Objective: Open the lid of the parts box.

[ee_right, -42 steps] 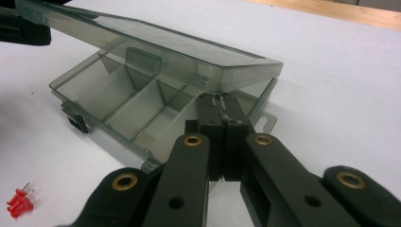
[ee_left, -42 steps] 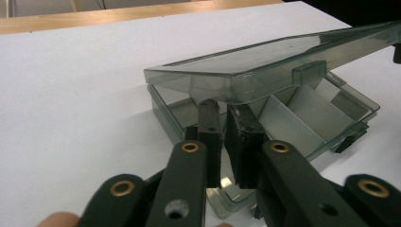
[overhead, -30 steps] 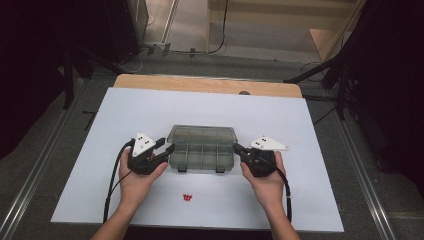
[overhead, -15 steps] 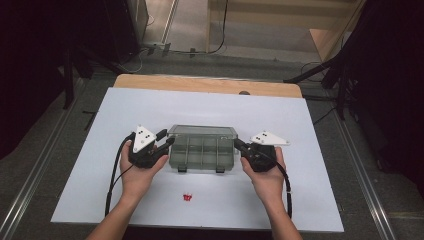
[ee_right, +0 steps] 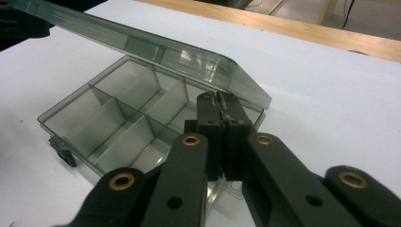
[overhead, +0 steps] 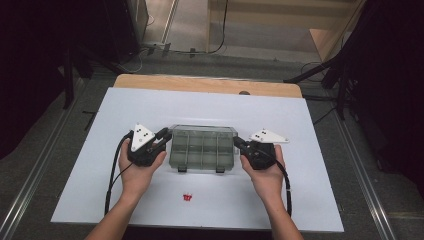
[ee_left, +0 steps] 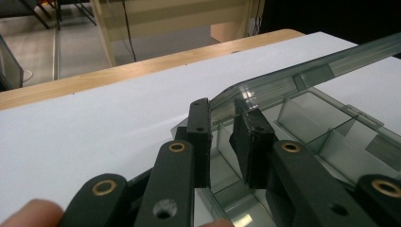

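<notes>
Compartment box (overhead: pixel 202 151) sits mid-frame in the high view, on the white table sheet (overhead: pixel 200 105), clear smoky plastic with dividers. Lid (ee_right: pixel 142 47) is partly raised, hinged at the far side, slanting from upper left toward centre in the right gripper view; in the left gripper view it runs from centre to the upper right edge. Left gripper (overhead: pixel 161 137) is at the box's left end, centre-left of the high view. In its own view (ee_left: pixel 226 137) the jaws stand apart with a narrow gap, straddling the lid's corner edge, pads just beside it; can't tell if they actually touch. Right gripper (overhead: pixel 239 143) is at the box's right end. In its own view (ee_right: pixel 220 127) the jaws are pressed together with no visible gap, tips at the box's near rim under the lid corner; whether they pinch the wall I can't tell. Small red part (overhead: pixel 187 197) lies on the sheet, lower centre of the high view, well apart from the box, between the two forearms.
</notes>
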Demonstrator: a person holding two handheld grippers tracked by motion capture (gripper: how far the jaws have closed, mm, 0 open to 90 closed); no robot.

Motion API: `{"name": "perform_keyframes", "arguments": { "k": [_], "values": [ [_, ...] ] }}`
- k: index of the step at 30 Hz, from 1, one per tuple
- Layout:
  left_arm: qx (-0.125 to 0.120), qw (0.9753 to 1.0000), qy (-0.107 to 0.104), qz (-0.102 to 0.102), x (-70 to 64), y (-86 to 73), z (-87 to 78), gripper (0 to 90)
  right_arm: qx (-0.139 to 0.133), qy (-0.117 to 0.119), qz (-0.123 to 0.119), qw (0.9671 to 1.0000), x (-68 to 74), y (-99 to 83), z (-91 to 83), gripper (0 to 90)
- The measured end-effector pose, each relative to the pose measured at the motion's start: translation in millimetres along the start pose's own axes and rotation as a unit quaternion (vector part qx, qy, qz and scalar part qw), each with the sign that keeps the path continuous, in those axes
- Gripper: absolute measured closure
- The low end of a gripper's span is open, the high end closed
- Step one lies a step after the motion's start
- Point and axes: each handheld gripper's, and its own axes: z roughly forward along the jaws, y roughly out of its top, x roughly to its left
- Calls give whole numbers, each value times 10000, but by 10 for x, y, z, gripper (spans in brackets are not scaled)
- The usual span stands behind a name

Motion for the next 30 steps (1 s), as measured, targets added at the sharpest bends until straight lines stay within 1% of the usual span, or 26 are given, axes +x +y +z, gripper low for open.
{"name": "perform_keyframes", "arguments": {
  "k": [7, 8, 9, 10, 12, 13, 14, 16, 19, 20, 23, 24, 25, 27, 30],
  "values": [
    [9, 10000, 18, -56, 2, 2, 12, 767, -48, -53, 126, 9999, -53, -64, -1, 825],
    [10, 10000, 18, -56, 3, 3, 14, 767, -77, -175, 169, 9997, -69, -81, 7, 769],
    [9, 10000, 17, -62, 3, 4, 14, 767, -77, -175, 169, 9997, -69, -81, 7, 769],
    [2, 10000, 18, -70, 2, 4, 16, 767, -103, -186, 191, 9996, -75, -83, 10, 735],
    [13, 10000, 23, -64, 4, 3, 21, 767, -224, -248, 161, 9993, -84, -74, 21, 694],
    [23, 10000, 11, -69, 7, 2, 24, 767, -327, -272, 32, 9991, -86, -51, 41, 686],
    [31, 10000, 6, -79, 9, 2, 26, 767, -327, -272, 32, 9991, -86, -51, 41, 686],
    [30, 9999, 4, -100, 13, 4, 33, 767, -369, -270, -84, 9989, -75, -33, 61, 710],
    [23, 9999, -11, -122, 27, 15, 40, 767, -449, -293, -171, 9984, -59, -30, 95, 751],
    [30, 9999, -40, -163, 37, 20, 43, 767, -477, -312, -154, 9983, -42, -36, 111, 771],
    [34, 9995, -155, -277, 78, 32, 58, 767, -529, -377, -136, 9978, -35, -33, 120, 783],
    [14, 9995, -163, -279, 85, 37, 67, 767, -568, -389, -131, 9975, -41, -28, 123, 789],
    [20, 9995, -166, -268, 88, 41, 69, 768, -587, -396, -67, 9975, -37, -21, 123, 793],
    [21, 9996, -132, -231, 96, 50, 77, 779, -607, -449, -50, 9971, -31, -10, 130, 799],
    [11, 9997, -112, -223, 102, 59, 89, 787, -598, -461, -15, 9971, -33, 5, 137, 803]
  ]
}}
